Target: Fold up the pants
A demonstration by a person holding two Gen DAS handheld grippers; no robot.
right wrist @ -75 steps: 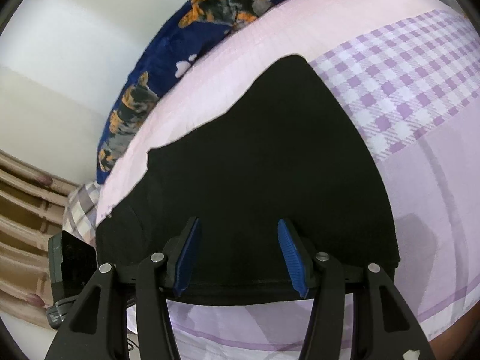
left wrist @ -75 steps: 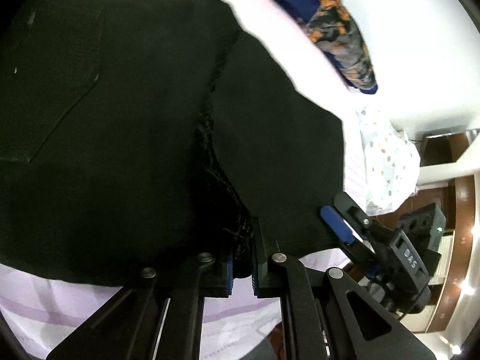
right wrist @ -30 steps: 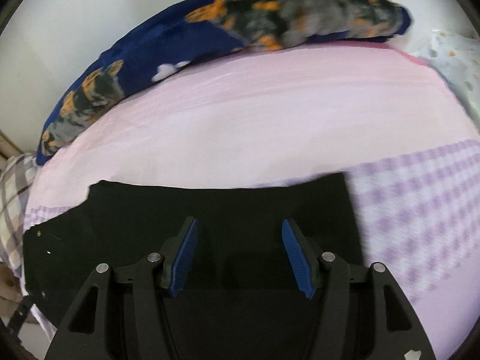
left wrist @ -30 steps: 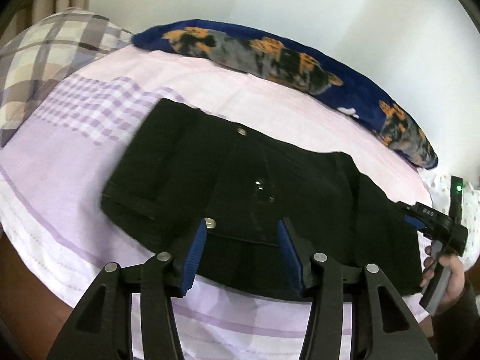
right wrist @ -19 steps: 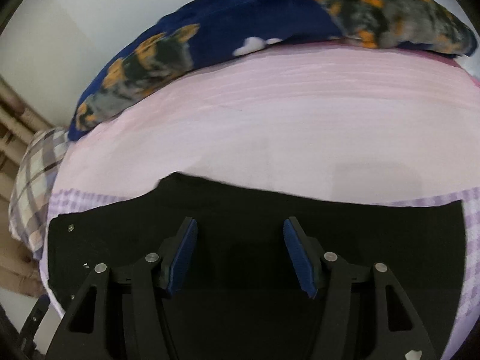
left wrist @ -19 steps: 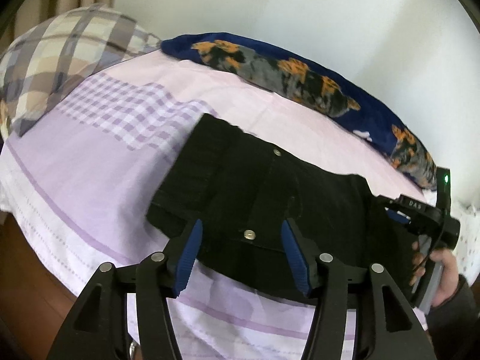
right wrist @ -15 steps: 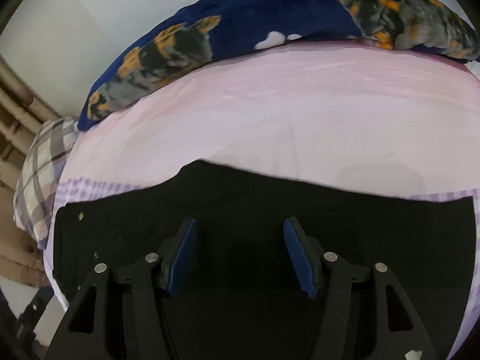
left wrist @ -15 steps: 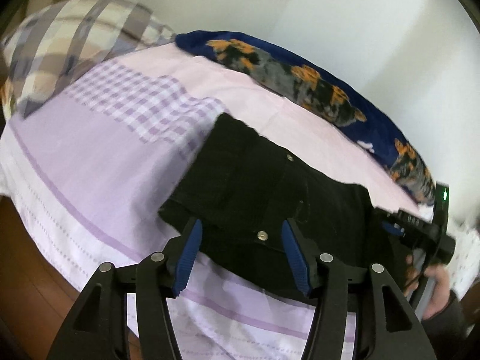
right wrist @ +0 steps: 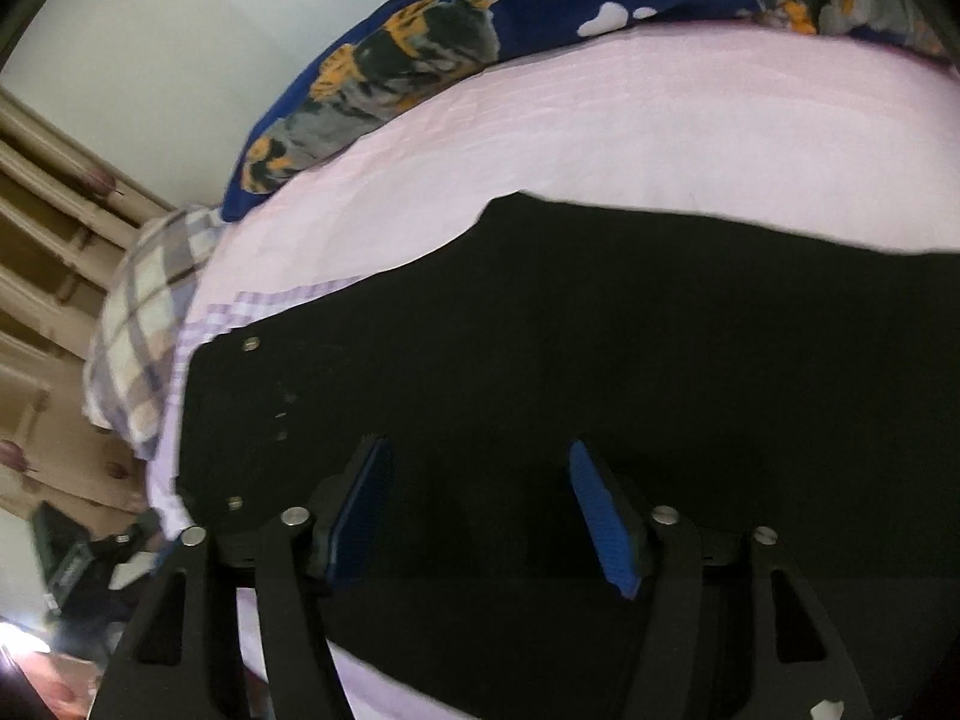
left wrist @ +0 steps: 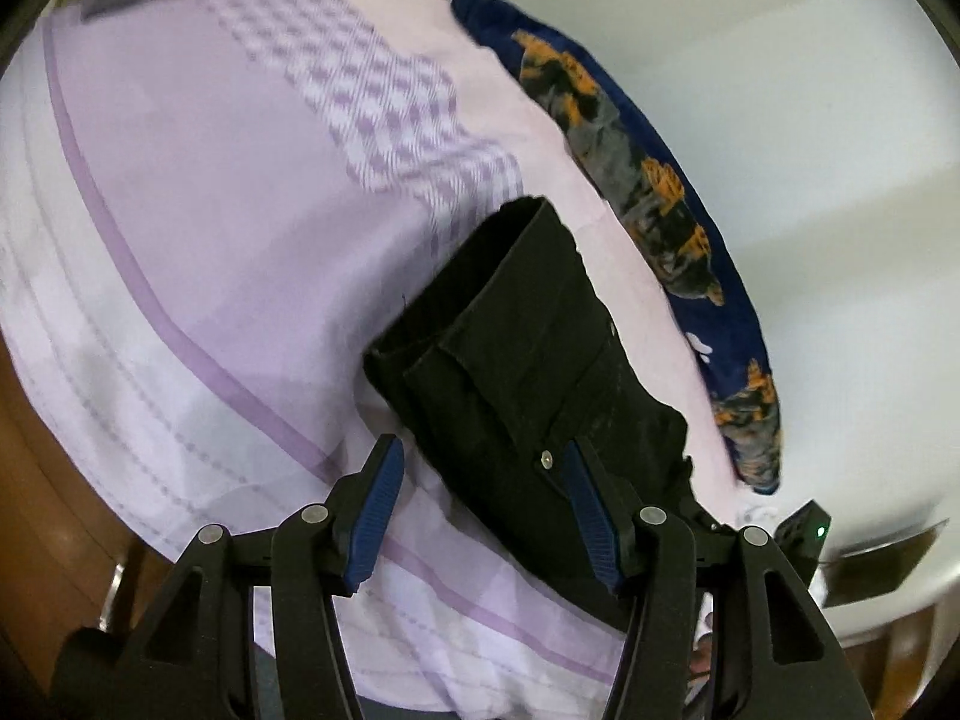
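My left gripper [left wrist: 483, 504] and right gripper [right wrist: 480, 510] hover spread wide, empty, above folded black denim pants [left wrist: 528, 354] on a lilac bedsheet [left wrist: 198, 192].

The black pants [left wrist: 528, 360] are lying folded flat on the bed, waistband end toward the left with a couple of small metal rivets and a button showing on the dark fabric. In the right wrist view the pants [right wrist: 600, 372] stretch across as a long dark slab, top edge a bit uneven, near edge running along the side of the bed.
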